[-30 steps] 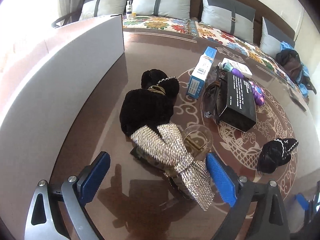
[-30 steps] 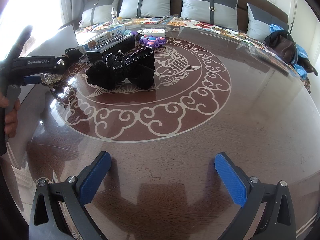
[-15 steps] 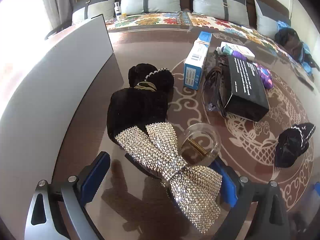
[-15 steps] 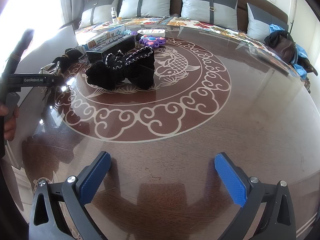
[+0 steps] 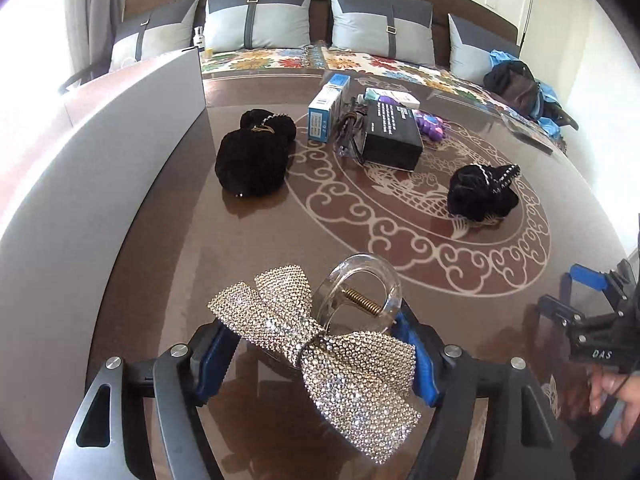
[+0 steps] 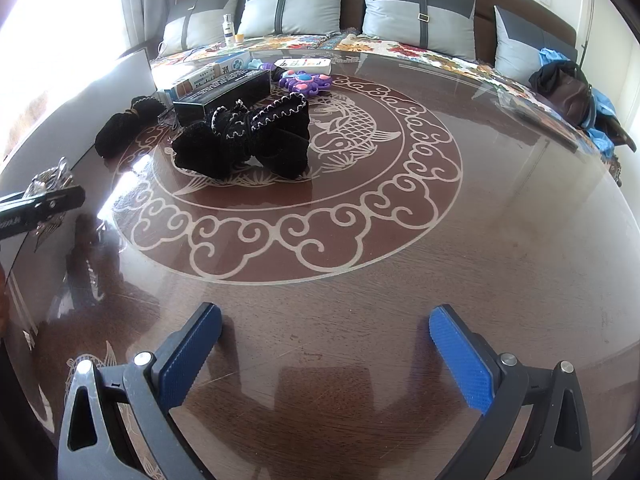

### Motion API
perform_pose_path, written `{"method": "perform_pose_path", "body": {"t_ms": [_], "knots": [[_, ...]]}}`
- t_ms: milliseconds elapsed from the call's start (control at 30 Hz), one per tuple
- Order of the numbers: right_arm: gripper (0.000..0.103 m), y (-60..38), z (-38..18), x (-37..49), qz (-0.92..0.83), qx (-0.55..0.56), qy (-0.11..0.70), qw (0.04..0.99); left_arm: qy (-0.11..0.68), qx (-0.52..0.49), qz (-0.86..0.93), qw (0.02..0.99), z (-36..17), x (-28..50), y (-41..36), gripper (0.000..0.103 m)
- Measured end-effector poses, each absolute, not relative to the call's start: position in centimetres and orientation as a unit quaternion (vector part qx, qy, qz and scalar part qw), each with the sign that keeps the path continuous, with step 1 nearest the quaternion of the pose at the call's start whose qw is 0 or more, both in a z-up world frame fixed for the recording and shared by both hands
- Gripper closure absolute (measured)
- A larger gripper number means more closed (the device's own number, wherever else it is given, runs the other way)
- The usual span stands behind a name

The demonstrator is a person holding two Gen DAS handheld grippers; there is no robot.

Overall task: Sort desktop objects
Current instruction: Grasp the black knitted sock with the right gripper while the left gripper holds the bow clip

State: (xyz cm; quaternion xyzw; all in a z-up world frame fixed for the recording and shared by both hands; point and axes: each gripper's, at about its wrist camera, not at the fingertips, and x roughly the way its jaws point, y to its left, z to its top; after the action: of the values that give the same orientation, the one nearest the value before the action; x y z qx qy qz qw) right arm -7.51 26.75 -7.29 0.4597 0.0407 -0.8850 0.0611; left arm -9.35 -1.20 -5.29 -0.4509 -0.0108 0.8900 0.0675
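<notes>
My left gripper (image 5: 316, 354) is shut on a silver rhinestone bow hair clip (image 5: 320, 340) with a clear round claw and holds it above the table. It also shows in the right wrist view (image 6: 50, 182) at the far left. A black velvet bow (image 5: 252, 156) lies by the white box. Another black bow with white trim (image 5: 482, 190) lies on the round pattern, also in the right wrist view (image 6: 244, 140). My right gripper (image 6: 326, 344) is open and empty over the bare table near the front edge.
A white box wall (image 5: 100, 152) runs along the left. A black box (image 5: 392, 132), a blue and white carton (image 5: 326, 108), a purple toy (image 6: 306, 80) and a clear clip sit at the back. A sofa with cushions (image 6: 418, 10) stands behind the table (image 6: 440, 260).
My left gripper closed on the rhinestone bow clip, lifted it off the black bow and drew it back toward the near side. The right gripper stayed put.
</notes>
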Motion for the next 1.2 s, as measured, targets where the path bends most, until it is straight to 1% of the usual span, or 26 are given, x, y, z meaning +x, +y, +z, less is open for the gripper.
{"method": "perform_pose_path", "body": {"t_ms": [133, 167, 233, 367, 433, 533, 633, 700, 733, 767, 900, 967, 1067, 1133, 1200], "knots": [[0.000, 26.6, -7.1, -7.5, -0.882, 0.463, 0.036, 0.077, -0.041, -0.447, 0.890, 0.080, -5.2, -7.7, -1.4, 0.031], [0.000, 26.7, -6.8, -7.8, -0.879, 0.467, 0.016, 0.094, -0.046, -0.444, 0.891, 0.083, -5.1, -7.7, -1.3, 0.031], [0.000, 27.0, -6.0, -9.0, -0.871, 0.472, -0.049, 0.130, -0.044, -0.437, 0.894, 0.085, -5.1, -7.8, -1.2, 0.031], [0.000, 27.2, -4.5, -13.9, -0.848, 0.489, -0.161, 0.126, -0.064, -0.436, 0.893, 0.089, -5.3, -7.7, -1.7, 0.031], [0.000, 26.5, -4.5, -16.7, -0.835, 0.502, -0.192, 0.116, -0.068, -0.434, 0.894, 0.089, -5.3, -7.8, -2.0, 0.031], [0.000, 24.7, -5.0, -19.9, -0.827, 0.514, -0.198, 0.117, -0.062, -0.431, 0.896, 0.085, -5.1, -7.9, -2.5, 0.031], [0.000, 22.5, -5.4, -21.0, -0.801, 0.538, -0.193, 0.175, -0.071, -0.427, 0.898, 0.084, -4.6, -7.8, -3.4, 0.031], [0.000, 22.1, -5.4, -20.4, -0.764, 0.546, -0.234, 0.250, -0.081, -0.423, 0.899, 0.081, -4.2, -7.8, -4.2, 0.031], [0.000, 22.3, -5.0, -19.8, -0.753, 0.546, -0.247, 0.272, -0.090, -0.422, 0.899, 0.080, -4.1, -7.9, -4.6, 0.031], [0.000, 22.8, -4.5, -19.2, -0.756, 0.543, -0.242, 0.272, -0.102, -0.421, 0.898, 0.080, -4.0, -8.1, -4.9, 0.031], [0.000, 24.7, -2.7, -19.0, -0.808, 0.534, -0.166, 0.187, -0.135, -0.421, 0.894, 0.079, -4.1, -8.6, -5.7, 0.031], [0.000, 23.3, -2.0, -19.6, -0.815, 0.532, -0.116, 0.197, -0.135, -0.423, 0.893, 0.077, -4.3, -8.6, -5.7, 0.031], [0.000, 18.9, -1.2, -19.6, -0.824, 0.516, 0.000, 0.234, -0.134, -0.424, 0.892, 0.079, -4.3, -8.4, -5.6, 0.031], [0.000, 15.3, -2.1, -19.7, -0.820, 0.511, 0.075, 0.247, -0.130, -0.424, 0.893, 0.080, -4.3, -8.3, -5.5, 0.031], [0.001, 13.4, -4.0, -20.0, -0.814, 0.517, 0.123, 0.234, -0.128, -0.424, 0.893, 0.080, -4.2, -8.1, -5.5, 0.031]]}}
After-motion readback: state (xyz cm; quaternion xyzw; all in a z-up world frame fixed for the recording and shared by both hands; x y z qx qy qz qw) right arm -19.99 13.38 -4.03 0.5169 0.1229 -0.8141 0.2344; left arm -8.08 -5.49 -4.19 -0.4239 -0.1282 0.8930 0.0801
